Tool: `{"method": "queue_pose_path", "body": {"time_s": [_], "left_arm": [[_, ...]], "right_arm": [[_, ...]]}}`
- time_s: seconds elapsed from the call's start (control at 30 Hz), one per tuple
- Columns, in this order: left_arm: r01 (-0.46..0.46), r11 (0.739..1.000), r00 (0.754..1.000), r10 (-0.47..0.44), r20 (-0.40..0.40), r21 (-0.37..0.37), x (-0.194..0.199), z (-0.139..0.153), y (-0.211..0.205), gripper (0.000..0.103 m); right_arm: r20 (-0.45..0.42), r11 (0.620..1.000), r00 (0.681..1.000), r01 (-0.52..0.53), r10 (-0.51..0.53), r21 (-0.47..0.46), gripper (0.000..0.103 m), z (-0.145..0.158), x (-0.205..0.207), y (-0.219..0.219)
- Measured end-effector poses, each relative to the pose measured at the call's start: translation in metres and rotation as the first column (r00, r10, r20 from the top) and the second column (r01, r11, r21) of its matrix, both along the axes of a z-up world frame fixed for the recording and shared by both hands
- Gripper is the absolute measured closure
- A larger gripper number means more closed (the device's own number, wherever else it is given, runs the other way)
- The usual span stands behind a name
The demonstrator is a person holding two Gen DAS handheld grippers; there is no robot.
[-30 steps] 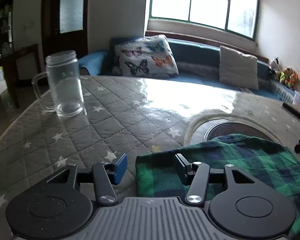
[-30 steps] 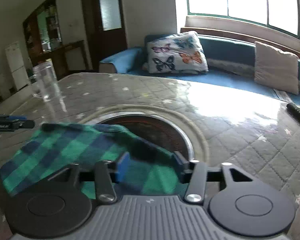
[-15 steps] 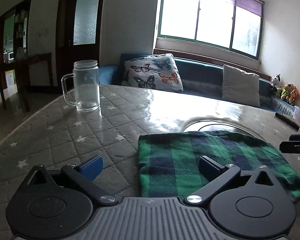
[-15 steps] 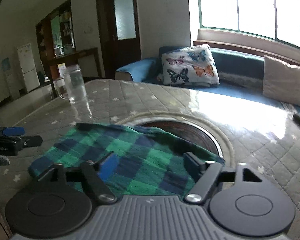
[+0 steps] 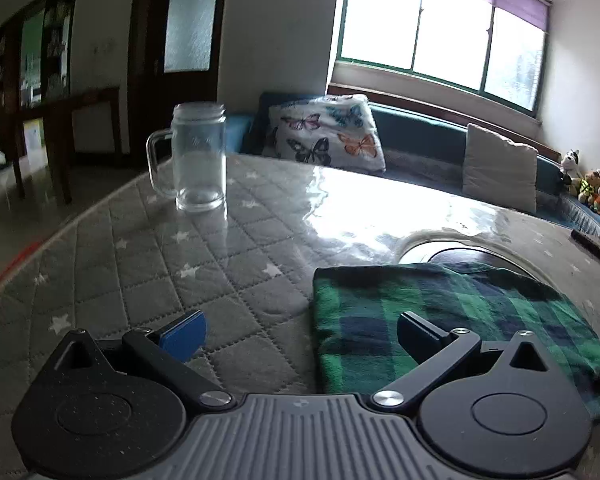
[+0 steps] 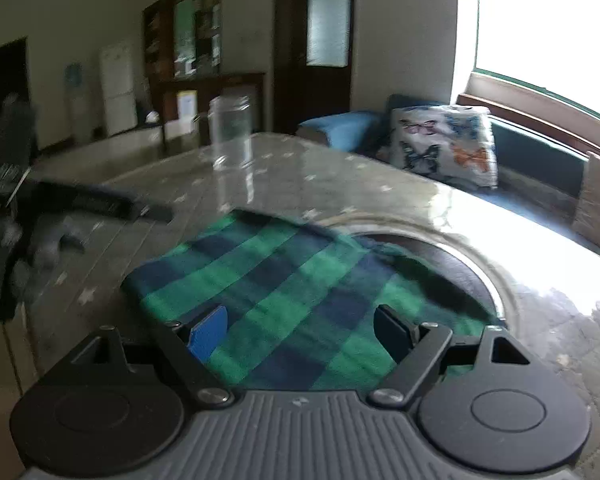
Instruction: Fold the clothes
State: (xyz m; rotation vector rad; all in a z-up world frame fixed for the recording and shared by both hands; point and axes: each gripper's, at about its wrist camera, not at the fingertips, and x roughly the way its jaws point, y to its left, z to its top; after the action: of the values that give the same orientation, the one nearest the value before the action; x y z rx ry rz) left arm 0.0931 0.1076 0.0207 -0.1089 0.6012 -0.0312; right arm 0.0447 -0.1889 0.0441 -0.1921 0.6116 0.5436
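While you held both tools low over the table, your left gripper point(image 5: 300, 334) had its fingers spread wide, nothing between them. Blue-padded finger point(image 5: 184, 334) over bare quilted cover; the dark one over the near left corner of the green plaid garment point(image 5: 440, 312). Whether it touched the cloth, cannot tell.

Your right gripper point(image 6: 302, 332) also stood parted and empty, both fingers above the garment point(image 6: 284, 280), near its front edge.

Garment lay folded, flat on the grey star-quilted table point(image 5: 148, 264), its far edge draped over the rim of a round dark inset point(image 6: 456, 256) in the tabletop.

Clear glass mug point(image 5: 198, 156) with handle stood upright, well apart from the cloth toward the far left of the table. In the right wrist view your left tool showed as a blurred dark shape at the left edge.

Beyond the table: butterfly-print cushion point(image 5: 328, 132) and a plain pale cushion point(image 5: 498, 166) on a blue bench under the window point(image 5: 440, 40).
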Motion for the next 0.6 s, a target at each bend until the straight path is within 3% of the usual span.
{"method": "queue_pose_path", "body": {"time_s": [0.33,0.6], "left_arm": [[-0.012,0.999,0.997,0.009,-0.073,-0.032,0.021,-0.005,0.007,0.000],[0.026,0.998,0.994,-0.033,-0.108,-0.061,0.022,-0.006,0.012,0.005]], "right_arm": [[-0.024,0.982,0.984,-0.178,0.177,-0.058,0.025,-0.015,-0.002,0.043],[-0.026,0.919,0.931,-0.365,0.365,-0.149,0.034,-0.031,-0.004,0.108]]}}
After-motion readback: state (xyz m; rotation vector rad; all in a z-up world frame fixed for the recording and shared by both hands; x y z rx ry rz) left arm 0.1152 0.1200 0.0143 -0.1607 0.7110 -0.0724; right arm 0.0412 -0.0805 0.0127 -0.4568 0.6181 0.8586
